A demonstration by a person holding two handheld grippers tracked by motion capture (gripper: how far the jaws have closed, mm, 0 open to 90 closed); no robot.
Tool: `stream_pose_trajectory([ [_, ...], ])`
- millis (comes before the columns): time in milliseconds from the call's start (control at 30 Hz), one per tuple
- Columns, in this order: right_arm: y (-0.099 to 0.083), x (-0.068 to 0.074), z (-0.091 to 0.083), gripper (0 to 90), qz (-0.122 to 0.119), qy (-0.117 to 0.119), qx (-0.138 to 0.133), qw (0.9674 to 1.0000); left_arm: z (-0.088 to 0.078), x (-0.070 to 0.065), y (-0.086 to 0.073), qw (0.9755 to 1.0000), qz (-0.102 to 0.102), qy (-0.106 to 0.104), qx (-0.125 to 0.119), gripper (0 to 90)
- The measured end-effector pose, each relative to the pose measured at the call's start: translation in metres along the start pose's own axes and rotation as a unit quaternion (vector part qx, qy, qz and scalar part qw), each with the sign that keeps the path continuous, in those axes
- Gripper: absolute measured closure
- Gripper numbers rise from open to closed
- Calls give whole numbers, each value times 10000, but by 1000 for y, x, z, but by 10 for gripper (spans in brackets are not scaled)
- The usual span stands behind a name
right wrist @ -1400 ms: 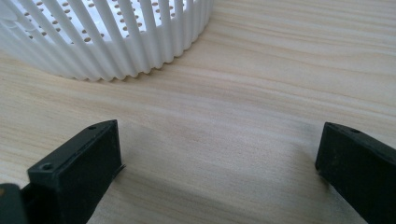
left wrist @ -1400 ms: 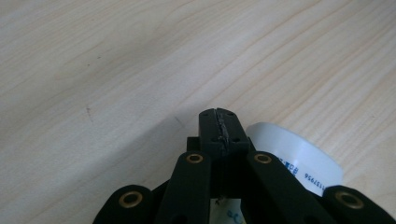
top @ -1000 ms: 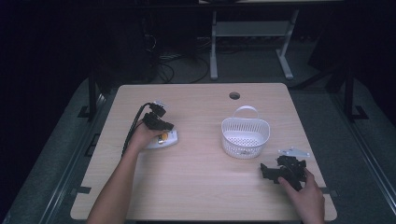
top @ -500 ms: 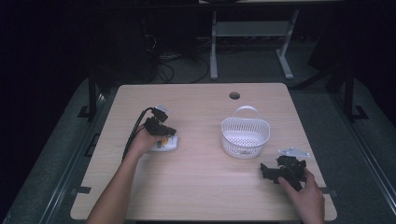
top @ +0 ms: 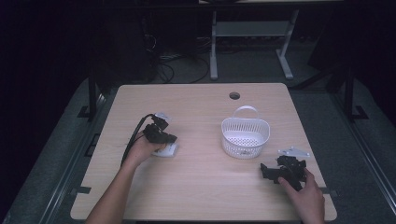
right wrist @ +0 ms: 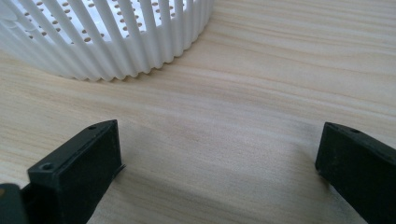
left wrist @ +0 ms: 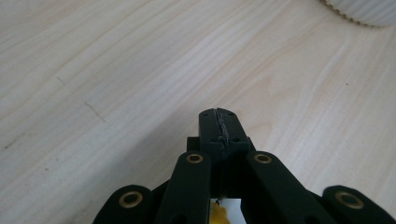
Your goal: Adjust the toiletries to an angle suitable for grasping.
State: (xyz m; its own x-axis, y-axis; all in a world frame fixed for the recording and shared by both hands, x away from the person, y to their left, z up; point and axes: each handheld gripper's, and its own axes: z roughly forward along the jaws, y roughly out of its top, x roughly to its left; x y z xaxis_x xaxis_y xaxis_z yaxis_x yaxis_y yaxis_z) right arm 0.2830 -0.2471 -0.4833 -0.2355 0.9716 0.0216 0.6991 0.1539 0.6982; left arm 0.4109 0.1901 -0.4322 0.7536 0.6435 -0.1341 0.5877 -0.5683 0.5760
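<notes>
In the high view my left gripper (top: 164, 138) is at the table's left, lying over a small white packet (top: 170, 150) with a yellow patch. In the left gripper view its jaws (left wrist: 219, 125) are pressed together above bare wood, and a bit of the packet (left wrist: 218, 211) shows under the linkage. Whether the jaws hold the packet I cannot tell. A white slotted basket (top: 245, 136) with a handle stands right of centre. My right gripper (top: 267, 171) rests near the front right, open, pointing left. Its two jaws (right wrist: 219, 154) stand wide apart on the wood, just short of the basket (right wrist: 107, 37).
The wooden table (top: 201, 186) has a round cable hole (top: 234, 95) at the back. The basket's rim (left wrist: 364, 9) shows at the top right of the left gripper view. Dark floor, cables and a white stand lie beyond the far edge.
My left gripper and the white packet under it have shifted a little toward the near edge. The right gripper and the basket have not moved.
</notes>
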Motion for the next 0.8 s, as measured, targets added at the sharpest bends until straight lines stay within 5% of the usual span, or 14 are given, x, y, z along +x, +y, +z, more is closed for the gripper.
stream_pose_trajectory([
  [800,0,0,0,0,0,0,1,10000,-21,-30,-37,9997,223,-23,53,900],
])
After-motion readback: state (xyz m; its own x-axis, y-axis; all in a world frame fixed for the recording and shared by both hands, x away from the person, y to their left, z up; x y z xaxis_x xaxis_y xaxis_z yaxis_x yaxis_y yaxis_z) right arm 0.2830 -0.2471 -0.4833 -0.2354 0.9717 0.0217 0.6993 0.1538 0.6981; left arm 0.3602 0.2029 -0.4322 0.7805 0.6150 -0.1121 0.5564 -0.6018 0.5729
